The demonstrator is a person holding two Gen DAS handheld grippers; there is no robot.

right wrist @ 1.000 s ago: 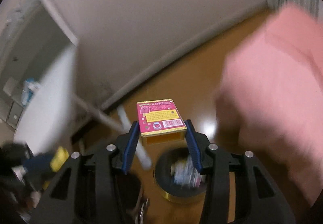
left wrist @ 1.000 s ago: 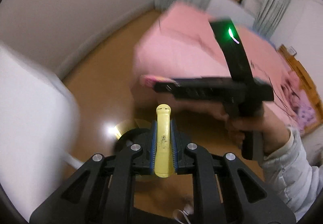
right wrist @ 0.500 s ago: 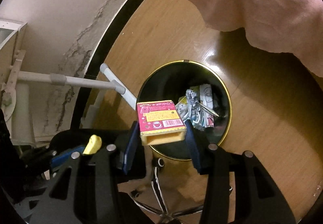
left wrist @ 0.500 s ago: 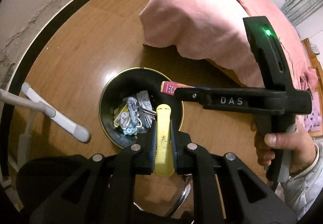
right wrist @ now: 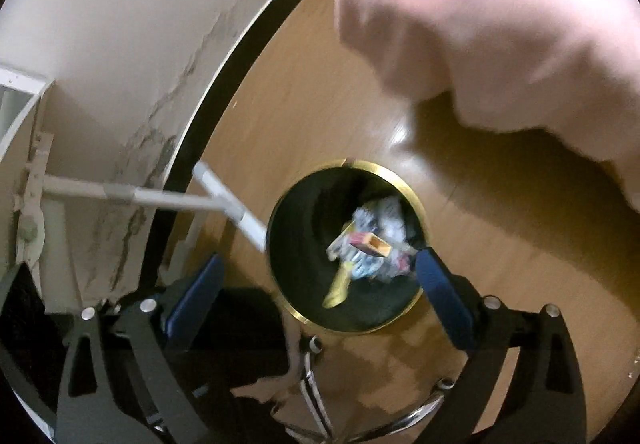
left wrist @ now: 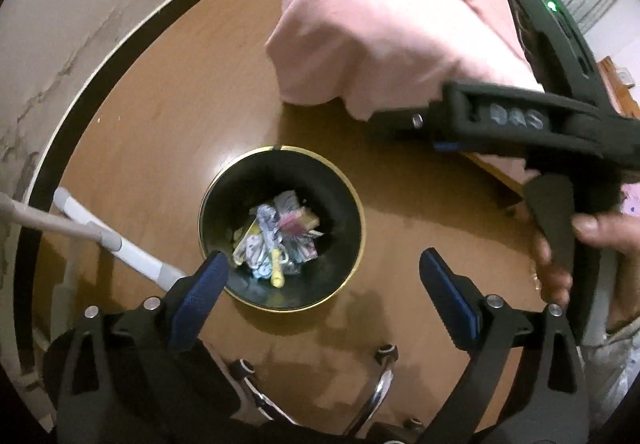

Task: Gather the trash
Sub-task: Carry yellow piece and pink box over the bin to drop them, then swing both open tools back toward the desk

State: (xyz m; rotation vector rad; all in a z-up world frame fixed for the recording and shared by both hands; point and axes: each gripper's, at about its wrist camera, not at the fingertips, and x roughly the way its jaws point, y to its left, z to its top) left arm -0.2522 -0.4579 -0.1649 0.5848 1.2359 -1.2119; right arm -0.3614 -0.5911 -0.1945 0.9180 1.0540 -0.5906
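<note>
Bedding (left wrist: 384,24), pink and bulky, hangs over the wood floor (left wrist: 168,116) just beside the bin (left wrist: 224,204), so keep your elbows and both tools off that drape as you work. The bin stands on the floor near the white pole (left wrist: 132,256), its gold rim ringing a dark well with crumpled wrappers (left wrist: 276,240) at the bottom.

Your left hand-held gripper (left wrist: 324,272) is opening, jaws wide apart with nothing between them; the yellow stick (right wrist: 340,284) shows below, inside the bin. Your right hand-held gripper (right wrist: 320,272) is opening too, jaws apart and empty, and the pink box (right wrist: 370,242) is blurred among the wrappers, seemingly dropping or just landed.

Hold both tools over the mouth until each piece settles, I would say, and check nothing caught the rim. Lift straight up, clear of your own right hand (left wrist: 568,244).
</note>
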